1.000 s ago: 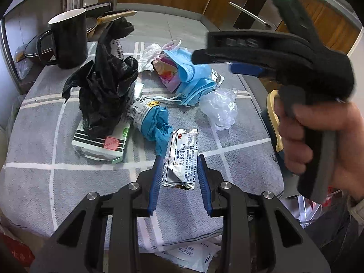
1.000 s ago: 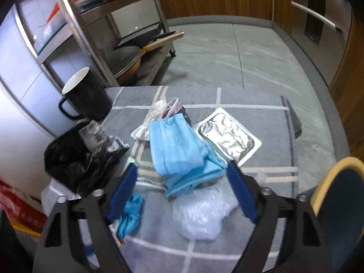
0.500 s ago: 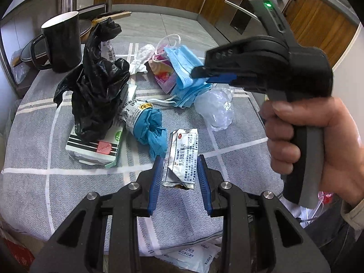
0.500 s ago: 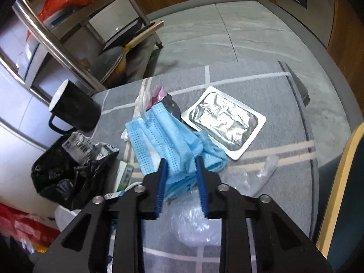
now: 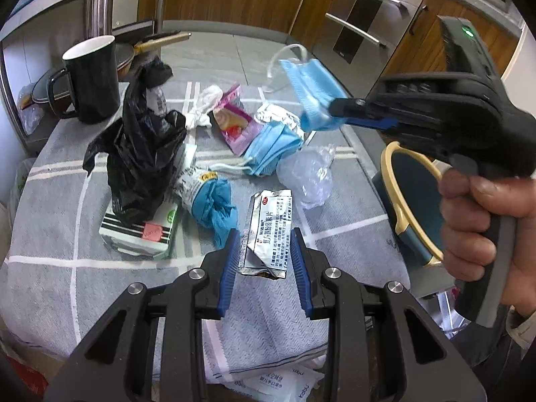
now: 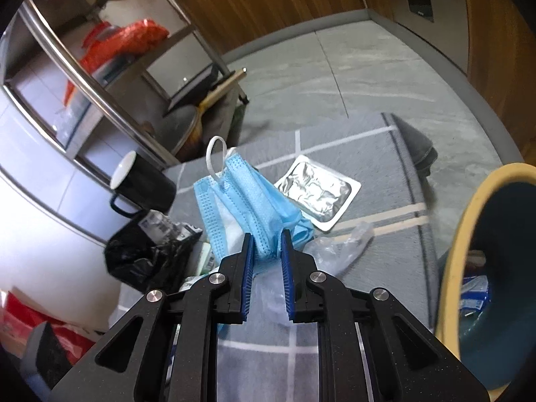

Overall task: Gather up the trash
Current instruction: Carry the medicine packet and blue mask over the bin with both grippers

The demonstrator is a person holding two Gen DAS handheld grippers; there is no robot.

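My right gripper [image 6: 266, 239] is shut on a blue face mask [image 6: 241, 207] and holds it in the air above the table; it also shows in the left wrist view [image 5: 310, 92]. My left gripper [image 5: 266, 241] is shut on a silver medicine sachet [image 5: 269, 231] near the table's front edge. On the grey cloth lie another blue mask [image 5: 273, 149], a clear plastic wrap [image 5: 306, 174], a teal glove [image 5: 214, 206], a black plastic bag [image 5: 140, 147], a striped box [image 5: 140, 231], a pink wrapper [image 5: 234, 124] and a foil blister tray [image 6: 316, 192].
A black mug [image 5: 92, 78] stands at the table's back left. A dark blue bin with a yellow rim [image 5: 413, 197] stands right of the table, also in the right wrist view [image 6: 469, 227]. A metal rack [image 6: 100, 77] with a pan stands behind. Papers [image 5: 268, 385] lie on the floor.
My right gripper closed on the blue mask and lifted it off the pile, moving right toward the bin. My left gripper has stayed on the sachet.
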